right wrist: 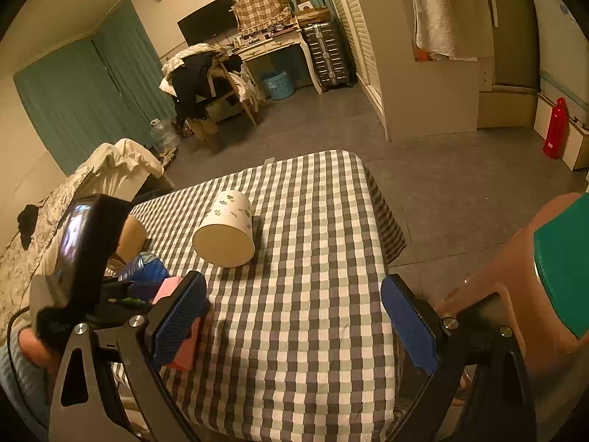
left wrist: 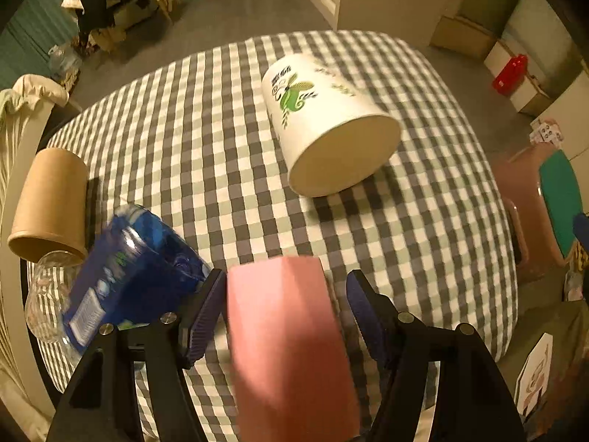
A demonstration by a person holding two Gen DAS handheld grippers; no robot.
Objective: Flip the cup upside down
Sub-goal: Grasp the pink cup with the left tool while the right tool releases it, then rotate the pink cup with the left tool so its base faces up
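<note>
My left gripper (left wrist: pixel 285 316) straddles the pink cup (left wrist: pixel 287 346) at lower centre, fingers spread, not clearly pinching. I should close squarely mid-wall before turning it over. My right gripper (right wrist: pixel 294 316) hangs wide apart, holding nothing.

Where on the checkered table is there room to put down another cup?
The tablecloth is bare between the right gripper and the white leafy cup, and along its right side to the far corner. The left side is crowded: a brown cup, a blue bottle and the pink cup between the left gripper's fingers.
</note>
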